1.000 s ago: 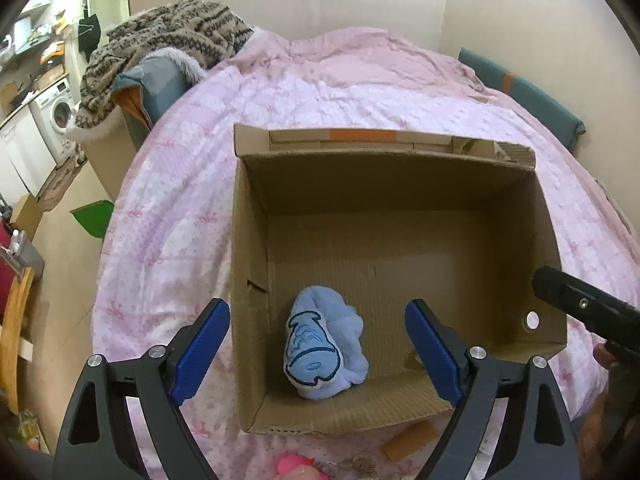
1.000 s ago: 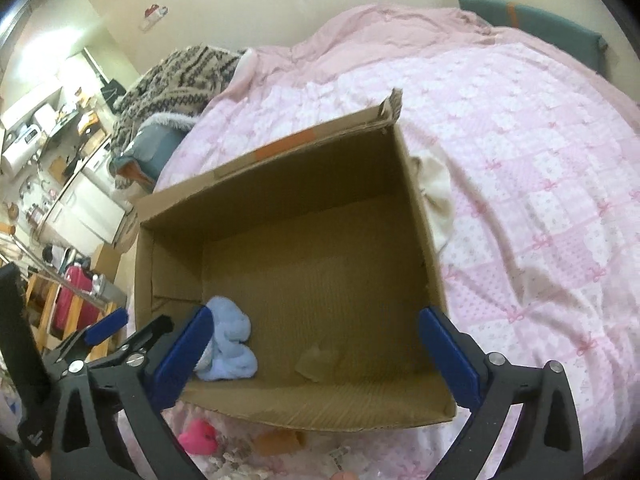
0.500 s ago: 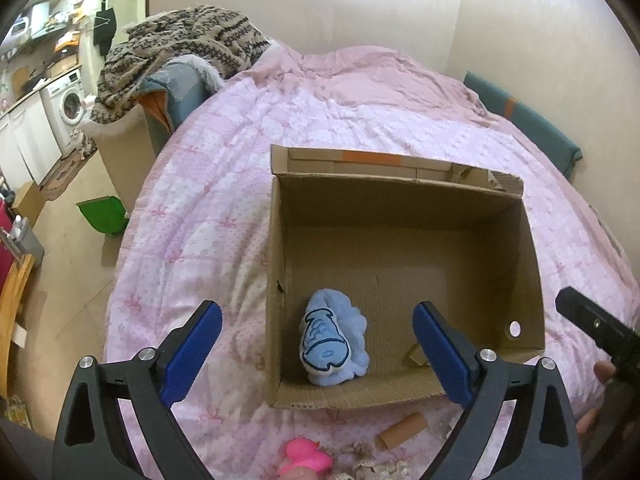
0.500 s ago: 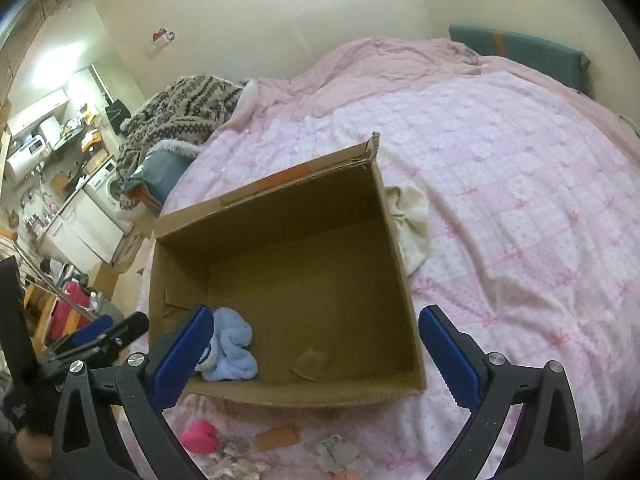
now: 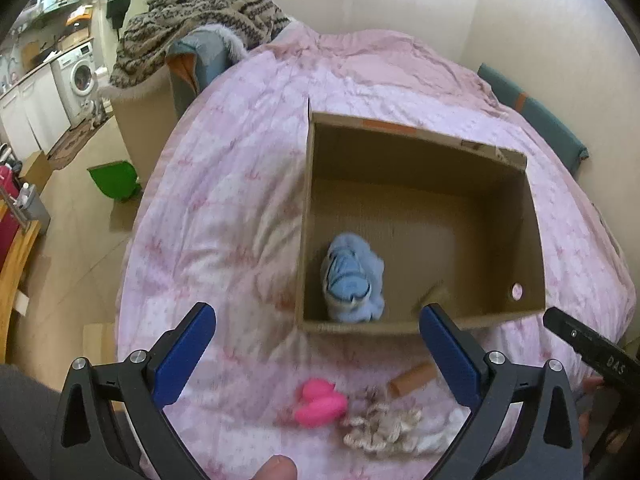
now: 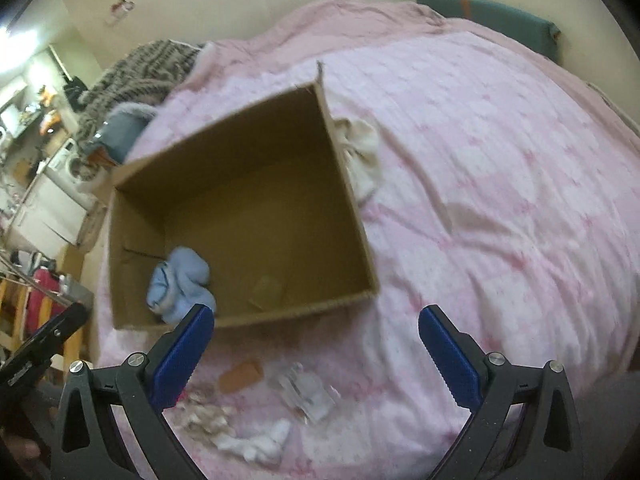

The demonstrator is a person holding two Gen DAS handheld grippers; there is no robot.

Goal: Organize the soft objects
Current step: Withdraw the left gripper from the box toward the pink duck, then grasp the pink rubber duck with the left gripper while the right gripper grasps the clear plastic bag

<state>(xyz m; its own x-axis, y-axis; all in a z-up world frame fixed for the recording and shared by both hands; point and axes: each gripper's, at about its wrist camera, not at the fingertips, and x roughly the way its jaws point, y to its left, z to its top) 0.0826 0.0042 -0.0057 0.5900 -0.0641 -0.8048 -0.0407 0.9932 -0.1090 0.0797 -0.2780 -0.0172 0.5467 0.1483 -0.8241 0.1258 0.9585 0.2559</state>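
The left gripper (image 5: pixel 316 344), jaws just spread wide and empty, is best lowered squarely over the pink toy (image 5: pixel 320 402); the right gripper (image 6: pixel 316 344) is held spread, empty.

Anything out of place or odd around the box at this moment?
A cream cloth lies crumpled against the cardboard box's outer right wall, away from the other soft things heaped in front. Inside, only the blue soft toy and a loose cardboard scrap.

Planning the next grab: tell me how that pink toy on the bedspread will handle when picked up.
The pink toy looks rounded and smooth, so it may slip or roll from the pads. It seems small, probably light. It lies on the soft bedspread, so pressing down would likely sink it.
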